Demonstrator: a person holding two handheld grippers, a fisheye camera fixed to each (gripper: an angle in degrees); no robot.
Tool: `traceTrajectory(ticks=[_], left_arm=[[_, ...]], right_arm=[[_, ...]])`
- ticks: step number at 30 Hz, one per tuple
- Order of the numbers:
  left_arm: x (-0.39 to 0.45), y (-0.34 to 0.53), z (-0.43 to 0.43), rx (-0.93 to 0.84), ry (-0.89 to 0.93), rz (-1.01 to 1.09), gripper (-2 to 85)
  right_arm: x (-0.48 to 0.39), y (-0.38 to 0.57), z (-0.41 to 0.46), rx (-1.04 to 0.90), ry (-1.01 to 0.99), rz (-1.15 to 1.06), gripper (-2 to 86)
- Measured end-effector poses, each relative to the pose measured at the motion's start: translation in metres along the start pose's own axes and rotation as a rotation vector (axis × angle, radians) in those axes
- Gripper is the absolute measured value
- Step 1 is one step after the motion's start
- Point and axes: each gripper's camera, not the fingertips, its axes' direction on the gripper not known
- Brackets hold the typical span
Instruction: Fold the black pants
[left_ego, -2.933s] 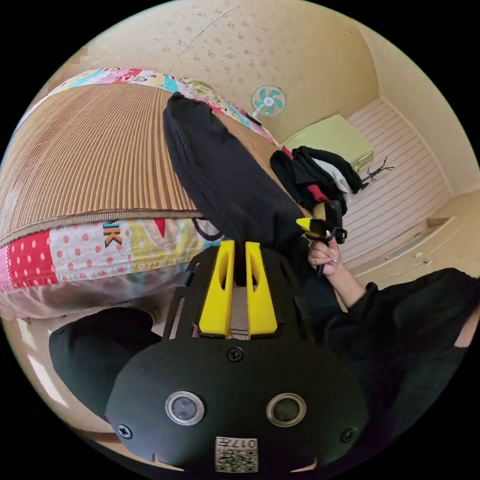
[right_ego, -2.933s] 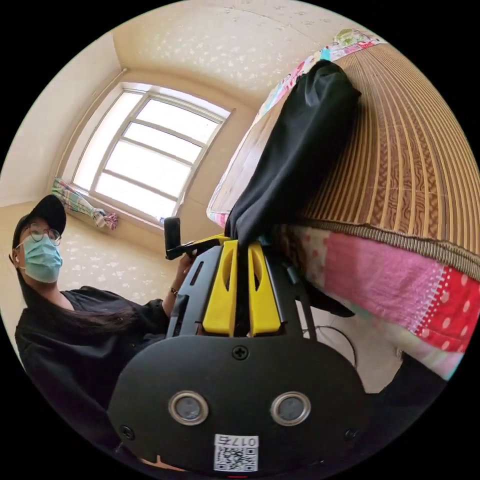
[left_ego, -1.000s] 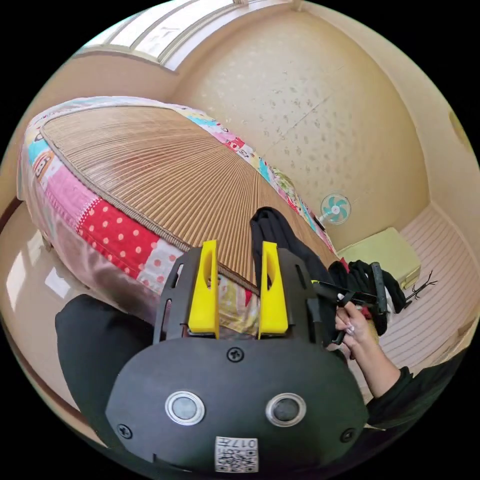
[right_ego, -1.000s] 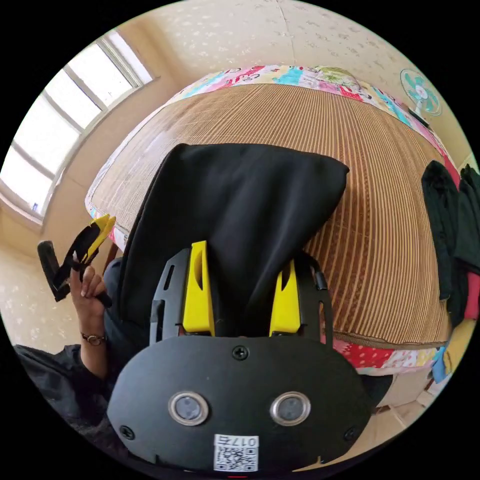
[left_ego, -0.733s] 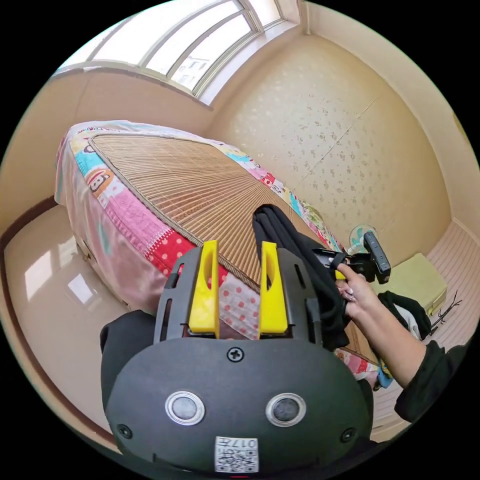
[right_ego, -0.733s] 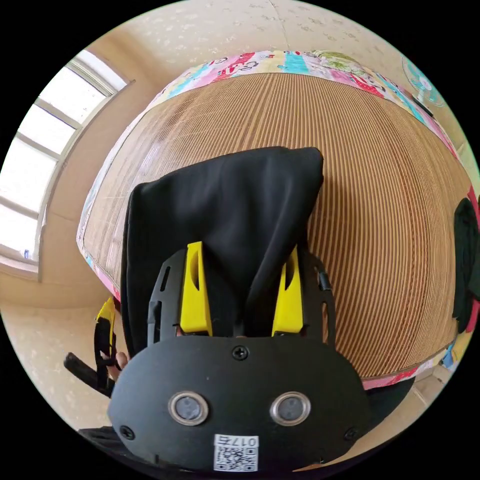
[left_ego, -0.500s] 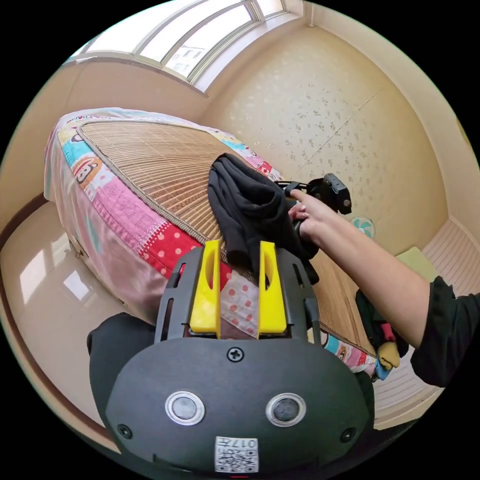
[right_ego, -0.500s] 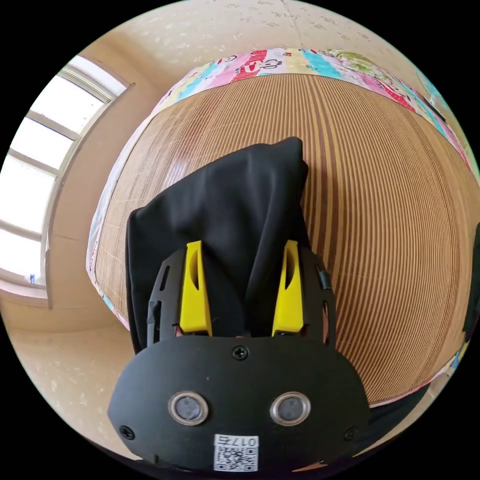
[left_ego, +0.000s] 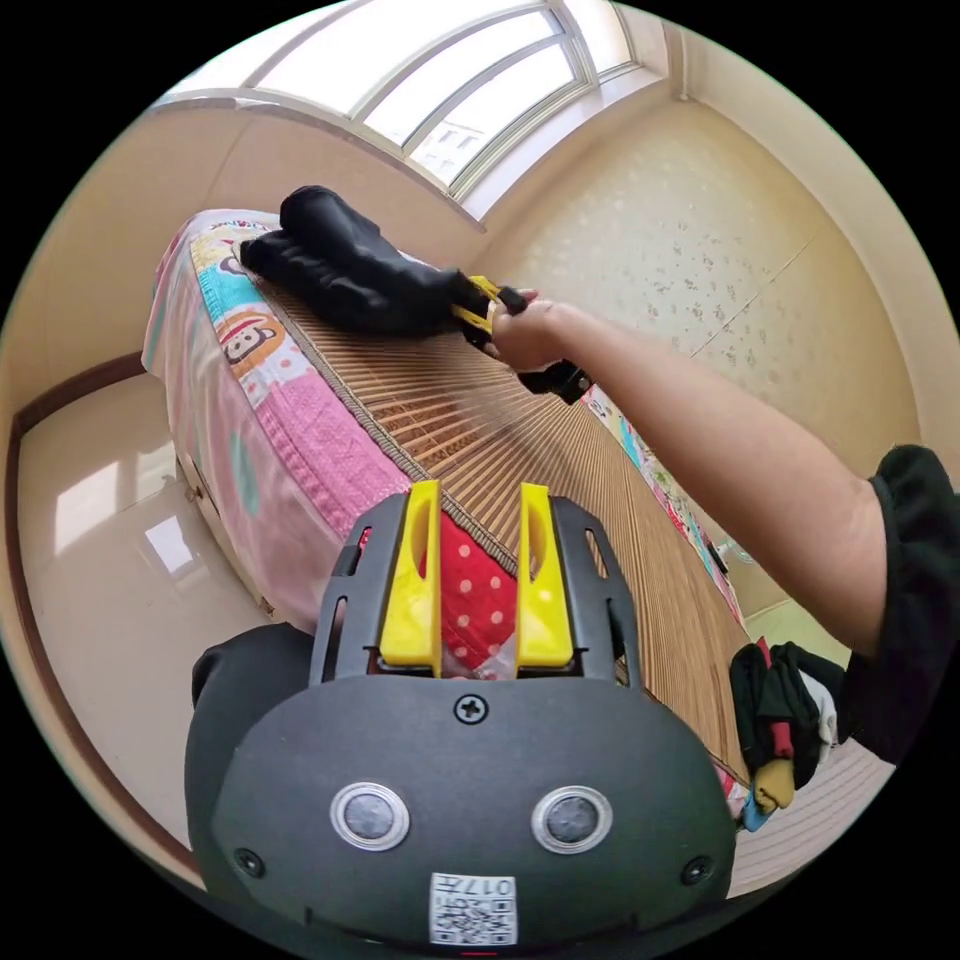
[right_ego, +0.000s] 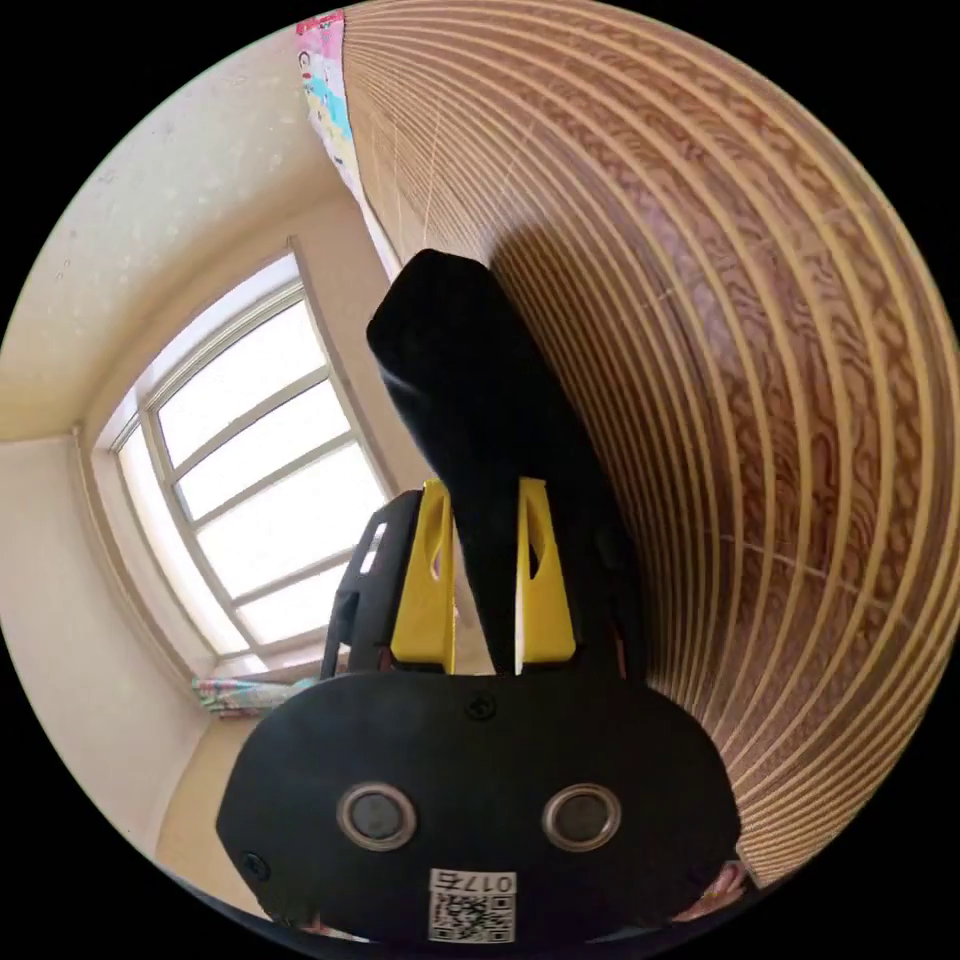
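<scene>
Now the right gripper (right_ego: 482, 560) has its two yellow jaws closed on a thick fold of the black pants (right_ego: 480, 400), which run out ahead of the jaws as a dark bundle lying against the woven bamboo mat (right_ego: 760, 330). Off to that gripper's other side stands a bright window (right_ego: 265, 470). Seen from the left gripper view, the same right gripper (left_ego: 482, 306) is well ahead, held in a hand (left_ego: 528, 334) on an outstretched bare arm, with the black pants (left_ego: 340, 265) bunched beyond it near the far corner of the mat (left_ego: 500, 430), by the patchwork bed cover (left_ego: 270, 400). The left gripper (left_ego: 478, 580) hangs back from the bed's near edge, its jaws parted a moderate way with no cloth between them. Behind and to its right, a heap of dark clothes (left_ego: 775, 700) sits at the mat's other end.
</scene>
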Motion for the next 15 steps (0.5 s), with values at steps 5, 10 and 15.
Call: traceTrajectory(ticks=[5, 10, 15], left_arm=[[-0.002, 0.001, 0.001, 0.018, 0.003, -0.015, 12.4], [0.004, 0.005, 0.003, 0.024, -0.022, 0.001, 13.7], [0.020, 0.010, 0.012, -0.028, 0.034, 0.059, 13.3]], right_arm=[[-0.027, 0.062, -0.035, -0.063, 0.326, -0.516, 15.7], [-0.029, 0.198, -0.123, 0.246, 1.189, -0.877, 18.3], [0.046, 0.310, -0.219, 0.513, 1.795, -0.679, 19.1]])
